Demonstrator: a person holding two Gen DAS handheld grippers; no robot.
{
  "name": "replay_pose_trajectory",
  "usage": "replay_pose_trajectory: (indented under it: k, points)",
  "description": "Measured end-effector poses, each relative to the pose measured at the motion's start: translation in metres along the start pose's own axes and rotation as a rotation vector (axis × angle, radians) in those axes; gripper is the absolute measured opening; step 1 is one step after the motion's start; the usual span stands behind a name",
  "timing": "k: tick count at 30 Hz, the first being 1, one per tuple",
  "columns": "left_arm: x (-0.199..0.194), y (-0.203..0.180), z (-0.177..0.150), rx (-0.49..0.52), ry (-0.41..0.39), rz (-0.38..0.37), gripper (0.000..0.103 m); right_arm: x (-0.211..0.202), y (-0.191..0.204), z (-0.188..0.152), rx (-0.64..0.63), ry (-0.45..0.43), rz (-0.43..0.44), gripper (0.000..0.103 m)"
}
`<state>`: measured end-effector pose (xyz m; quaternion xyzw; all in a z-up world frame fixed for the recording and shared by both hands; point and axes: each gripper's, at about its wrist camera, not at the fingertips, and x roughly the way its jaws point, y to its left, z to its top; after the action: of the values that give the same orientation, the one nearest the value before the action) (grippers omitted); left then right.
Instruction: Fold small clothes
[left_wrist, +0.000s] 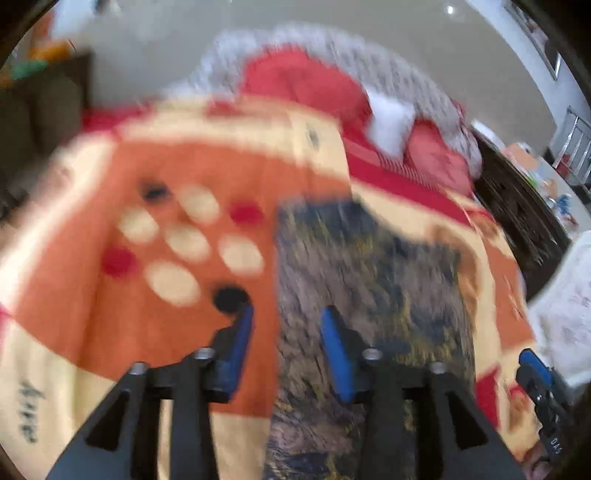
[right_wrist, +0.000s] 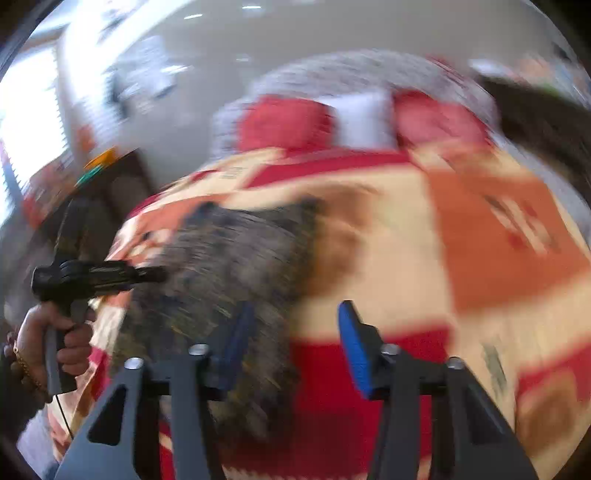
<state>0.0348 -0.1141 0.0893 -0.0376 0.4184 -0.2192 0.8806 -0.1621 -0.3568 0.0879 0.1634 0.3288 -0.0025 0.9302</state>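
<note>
Left wrist view shows your left gripper (left_wrist: 287, 328) hanging over the near end of the dark patterned garment (left_wrist: 369, 280), its jaws spread with nothing between them, one blue pad over the orange bedspread (left_wrist: 110, 221) and the other over the cloth. The garment lies flat on the bed as a long strip running from near to far, right of the bedspread's dotted panel. In the right wrist view your right gripper (right_wrist: 295, 332) likewise stands with jaws apart and empty, above the garment's right edge, while your left hand (right_wrist: 48, 343) holds its tool at the far left of that cloth. Both frames are blurred, so creases are hard to read. You seem to be between folds, with no grip on the fabric. Next, I judge, you need to bring both grippers down onto one end of the strip, pinch its two corners, and carry that end over to the other.
</note>
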Motion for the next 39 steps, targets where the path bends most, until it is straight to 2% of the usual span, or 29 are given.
replay_pose_trajectory:
  k: [1, 3, 7, 9, 10, 12, 13, 14, 16, 20, 22, 24, 26, 28, 31, 34, 37, 39]
  points:
    - [-0.008, -0.006, 0.002, 0.009, -0.046, -0.010, 0.059, 0.012, 0.010, 0.010, -0.030, 0.016, 0.009, 0.033]
    - [-0.013, -0.020, 0.000, 0.044, -0.081, -0.027, 0.061, 0.038, 0.022, 0.023, -0.040, 0.076, 0.039, 0.019]
    - [0.027, -0.042, -0.008, 0.090, 0.001, 0.003, 0.064, 0.084, 0.038, 0.028, -0.068, 0.178, 0.015, 0.016]
    - [0.048, -0.040, -0.018, 0.096, 0.053, 0.035, 0.064, 0.107, 0.034, 0.016, -0.091, 0.258, -0.022, 0.015]
    - [0.062, -0.040, -0.025, 0.105, 0.085, 0.056, 0.065, 0.120, 0.025, 0.005, -0.092, 0.298, -0.054, 0.009]
    - [0.070, -0.043, -0.031, 0.125, 0.070, 0.070, 0.073, 0.121, 0.013, -0.005, -0.072, 0.249, -0.019, 0.007]
    - [0.072, -0.044, -0.031, 0.131, 0.068, 0.052, 0.082, 0.121, 0.012, -0.009, -0.067, 0.232, -0.016, 0.007]
    - [0.074, -0.046, -0.031, 0.141, 0.085, 0.039, 0.092, 0.120, 0.014, -0.012, -0.080, 0.210, -0.023, 0.007]
    - [0.082, -0.053, -0.028, 0.185, 0.133, 0.021, 0.103, 0.121, 0.020, -0.019, -0.119, 0.172, -0.048, 0.007]
    - [0.085, -0.054, -0.022, 0.195, 0.209, 0.017, 0.103, 0.118, 0.010, -0.012, -0.053, 0.197, 0.027, 0.007]
    - [0.064, -0.052, -0.022, 0.189, 0.169, 0.032, 0.103, 0.105, 0.008, -0.002, -0.014, 0.239, 0.035, 0.007]
    - [0.037, -0.055, -0.027, 0.218, 0.103, 0.062, 0.103, 0.074, 0.010, 0.008, -0.023, 0.214, -0.013, 0.009]
    - [-0.007, -0.063, -0.045, 0.278, 0.015, 0.098, 0.103, 0.038, 0.018, 0.006, -0.049, 0.186, -0.051, 0.014]
    - [-0.043, -0.067, -0.068, 0.284, -0.025, 0.123, 0.103, 0.002, 0.025, -0.002, -0.049, 0.181, -0.055, 0.020]
    - [-0.069, -0.070, -0.094, 0.234, 0.034, 0.078, 0.103, -0.047, 0.034, -0.025, -0.043, 0.168, -0.049, 0.021]
    - [-0.076, -0.076, -0.115, 0.174, 0.168, 0.113, 0.103, -0.077, 0.043, -0.051, -0.042, 0.160, -0.057, 0.022]
    - [-0.083, -0.088, -0.125, 0.208, 0.191, 0.130, 0.103, -0.090, 0.044, -0.065, -0.010, 0.181, -0.077, 0.022]
    - [-0.089, -0.093, -0.129, 0.218, 0.184, 0.110, 0.103, -0.099, 0.043, -0.069, -0.003, 0.176, -0.102, 0.022]
